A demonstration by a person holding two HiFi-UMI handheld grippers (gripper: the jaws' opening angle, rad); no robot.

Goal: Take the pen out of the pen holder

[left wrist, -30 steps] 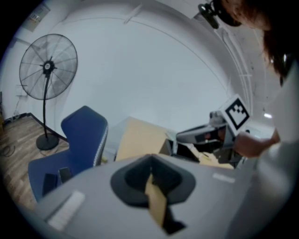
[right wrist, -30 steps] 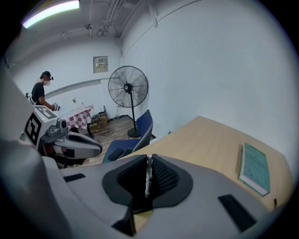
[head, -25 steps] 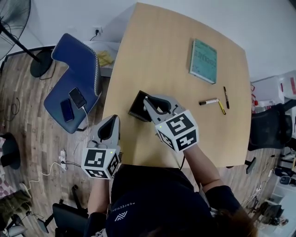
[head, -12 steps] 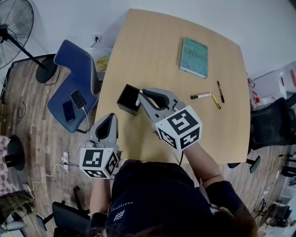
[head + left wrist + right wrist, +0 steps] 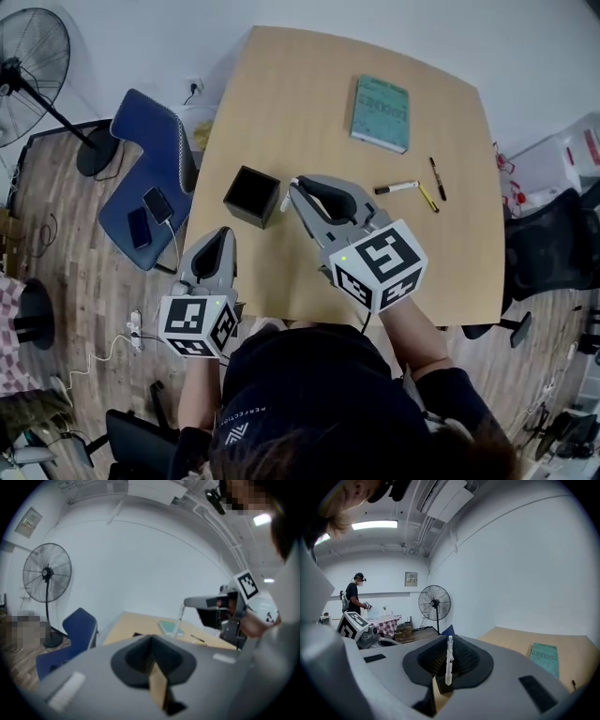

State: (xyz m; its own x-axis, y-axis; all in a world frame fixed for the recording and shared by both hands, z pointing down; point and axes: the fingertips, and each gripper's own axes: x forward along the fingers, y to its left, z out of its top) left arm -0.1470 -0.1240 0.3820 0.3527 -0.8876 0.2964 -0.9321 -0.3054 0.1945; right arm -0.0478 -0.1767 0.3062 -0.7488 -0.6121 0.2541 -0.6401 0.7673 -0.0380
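The black square pen holder [image 5: 251,196] stands on the wooden table [image 5: 309,103] near its left edge. My right gripper [image 5: 293,186] hovers just right of the holder, shut on a white pen [image 5: 287,196]. In the right gripper view the pen [image 5: 449,660] stands upright between the jaws [image 5: 447,670]. From the left gripper view the same pen [image 5: 179,618] hangs down from the right gripper [image 5: 187,603] above the table. My left gripper [image 5: 222,241] is off the table's near-left edge, shut with nothing in it [image 5: 151,644].
A teal notebook [image 5: 380,113] lies at the table's far side. Three pens [image 5: 396,187] lie together to the right. A blue chair [image 5: 150,178] with two phones stands left of the table, and a floor fan [image 5: 37,56] beyond it.
My right gripper has risen from over the pen holder and shifted right, bringing the white pen out with it. The left gripper has stayed in place.
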